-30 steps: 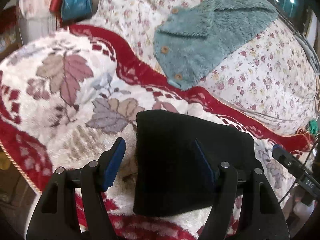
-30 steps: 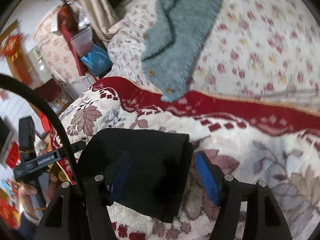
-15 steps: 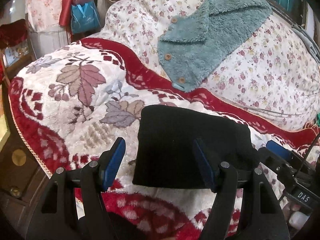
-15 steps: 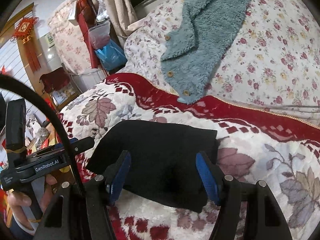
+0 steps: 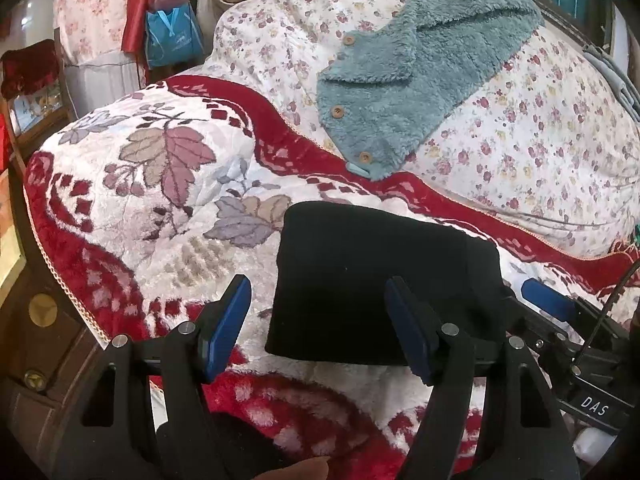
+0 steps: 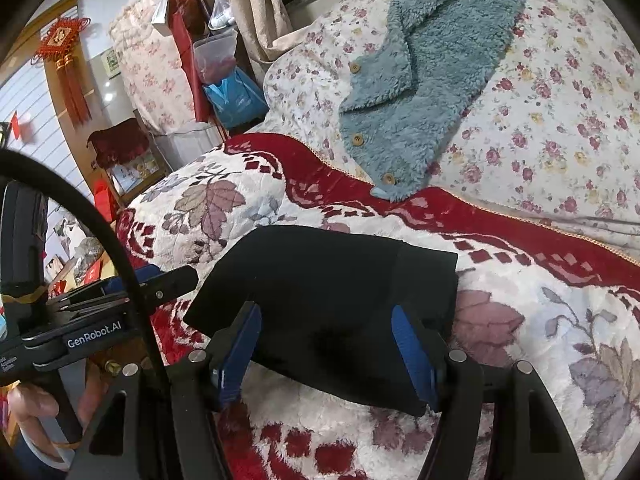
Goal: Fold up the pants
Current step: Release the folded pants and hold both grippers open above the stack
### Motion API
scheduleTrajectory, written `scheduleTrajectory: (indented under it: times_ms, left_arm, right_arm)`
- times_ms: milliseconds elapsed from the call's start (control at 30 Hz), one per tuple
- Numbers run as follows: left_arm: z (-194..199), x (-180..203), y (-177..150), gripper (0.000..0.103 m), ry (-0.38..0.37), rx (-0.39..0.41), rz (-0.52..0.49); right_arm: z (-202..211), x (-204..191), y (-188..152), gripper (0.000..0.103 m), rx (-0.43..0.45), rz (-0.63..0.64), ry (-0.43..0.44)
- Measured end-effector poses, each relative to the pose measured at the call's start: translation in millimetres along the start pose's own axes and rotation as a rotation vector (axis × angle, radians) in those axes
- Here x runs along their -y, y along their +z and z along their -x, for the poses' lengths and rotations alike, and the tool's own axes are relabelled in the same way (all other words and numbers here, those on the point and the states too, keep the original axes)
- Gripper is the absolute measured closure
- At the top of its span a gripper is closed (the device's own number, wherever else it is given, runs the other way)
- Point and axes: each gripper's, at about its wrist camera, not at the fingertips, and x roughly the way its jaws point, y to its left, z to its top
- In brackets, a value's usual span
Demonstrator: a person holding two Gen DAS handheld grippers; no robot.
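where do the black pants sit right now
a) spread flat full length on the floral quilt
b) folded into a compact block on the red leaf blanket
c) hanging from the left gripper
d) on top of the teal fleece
b: the black pants lie as a folded block on the red leaf blanket, both grippers open and holding nothing.

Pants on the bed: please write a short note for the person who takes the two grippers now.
Left gripper: open, holds nothing, jaws apart over the near left edge of the pants.
Right gripper: open, holds nothing, jaws apart over the near edge of the pants.
Pants: a compact black rectangle, flat on the red floral blanket, free of both grippers.
Teal jacket: behind, on the flowered quilt, not part of the job.
Done: the folds appear complete.
Left: probably only to draw both grippers away; tidy the right end if its layers look uneven.
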Motion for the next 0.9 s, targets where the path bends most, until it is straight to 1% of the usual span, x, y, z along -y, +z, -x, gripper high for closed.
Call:
scheduleTrajectory:
  times_ms: [300,533,900]
  left_arm:
    - [-1.7,-0.2,-2.5,0.033,0.016,-0.004,0.003]
    - [-2.1,1.4,-3.6,0.033,0.015,-0.005,0.002]
    - [-5.5,1.3,-4.8,0.033,0.014,-0.008,0.001]
  right_arm:
    - [-3.9,-1.7,-1.1,0.036,-0.011,0.0,0.003]
    - [-6.5,-4.4,-1.3,0.036,-0.02,0.017,0.003]
    - [-7.2,-3.3,-1.4,0.036,-0.018,0.005,0.004]
